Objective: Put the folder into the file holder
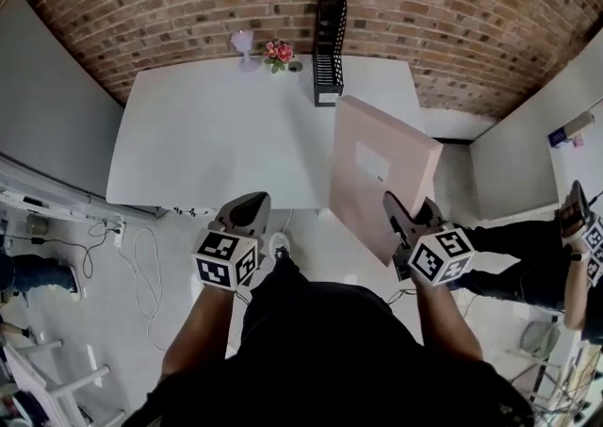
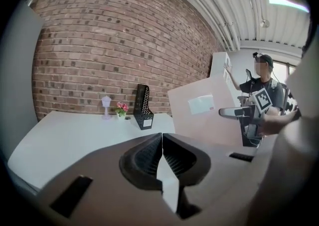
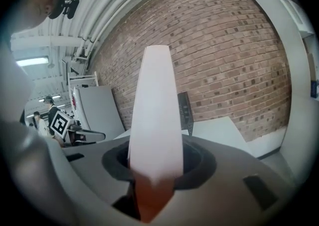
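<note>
Folder (image 1: 382,171): in the air over the near edge of the table (image 1: 207,133), well apart from the file holder (image 1: 329,48).
Risk: it is pinched at its lower edge only, so it may swing or slip. If it goes in tilted, it could catch the rim and tip the holder.
Look: pale pink, stiff and flat, with a white label on its face.
Right gripper (image 1: 403,216): clamped on the folder.
Left gripper (image 1: 247,210): jaws pressed together, holding nothing.
File holder: black, upright by the brick wall, beside flowers (image 1: 279,52).

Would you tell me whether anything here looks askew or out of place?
Nothing stands out: the file holder stands upright at the far edge of the table, and the folder is clamped in the right claw.
</note>
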Demonstrator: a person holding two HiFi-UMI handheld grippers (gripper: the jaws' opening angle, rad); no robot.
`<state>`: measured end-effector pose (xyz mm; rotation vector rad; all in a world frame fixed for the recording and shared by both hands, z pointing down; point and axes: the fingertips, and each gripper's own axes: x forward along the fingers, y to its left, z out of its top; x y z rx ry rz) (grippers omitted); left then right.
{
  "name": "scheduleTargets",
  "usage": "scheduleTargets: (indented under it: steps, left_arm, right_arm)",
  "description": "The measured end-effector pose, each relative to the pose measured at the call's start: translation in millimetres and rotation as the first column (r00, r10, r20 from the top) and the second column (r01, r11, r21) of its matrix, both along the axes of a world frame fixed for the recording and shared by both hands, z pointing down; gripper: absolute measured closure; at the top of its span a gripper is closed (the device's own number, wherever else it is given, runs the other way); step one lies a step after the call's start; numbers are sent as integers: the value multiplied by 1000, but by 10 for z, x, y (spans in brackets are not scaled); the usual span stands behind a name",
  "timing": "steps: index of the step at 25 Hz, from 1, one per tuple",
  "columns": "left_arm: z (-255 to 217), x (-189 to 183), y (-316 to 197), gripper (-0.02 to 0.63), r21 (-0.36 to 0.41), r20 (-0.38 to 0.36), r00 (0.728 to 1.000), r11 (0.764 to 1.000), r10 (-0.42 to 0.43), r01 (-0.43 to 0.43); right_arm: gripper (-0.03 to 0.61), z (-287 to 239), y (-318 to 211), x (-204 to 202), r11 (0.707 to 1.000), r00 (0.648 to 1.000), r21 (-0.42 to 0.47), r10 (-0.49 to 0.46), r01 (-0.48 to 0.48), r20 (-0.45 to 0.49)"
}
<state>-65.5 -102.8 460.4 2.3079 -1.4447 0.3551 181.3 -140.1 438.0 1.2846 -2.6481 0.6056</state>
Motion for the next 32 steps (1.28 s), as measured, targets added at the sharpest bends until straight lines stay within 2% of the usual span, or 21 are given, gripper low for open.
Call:
scheduleTargets:
  steps: [5,9,16,19,25,29,32]
  left_arm:
    - [-156,-323,-633,607,30,-15,999,999,39,-39]
    - [-126,-545,-1004,607,38,15,995,994,100,-100]
    - [54,-837,-1437,607,14,56,980,982,190,-191]
    - [66,-916,-1523,607,6,50,976,977,213,-214]
    - [100,-1102,-1703,607,6,37,982,983,184,-184]
    - [115,-1096,-1660,607,13,34,980,980,196,-197]
    - [172,-1181,-1713,607,11,39,989,990,141,-142]
  right_arm:
    - [411,-158,-530,-289,998,998,23,62,-62,-9]
    - [411,-215,-906,-475,990,991,47,130,-130,-14]
    - [411,-254,-1372,-704,963,966,76,259,-258,0]
    - [413,-269,-1478,-781,954,956,75,293,-291,-6]
    - [413,-588,-1954,-894,938,953,179,302,-296,-7]
    - [413,-784,-2322,-905,924,950,232,311,-305,14]
    - [413,-931,-2618,-888,911,946,259,323,-321,36]
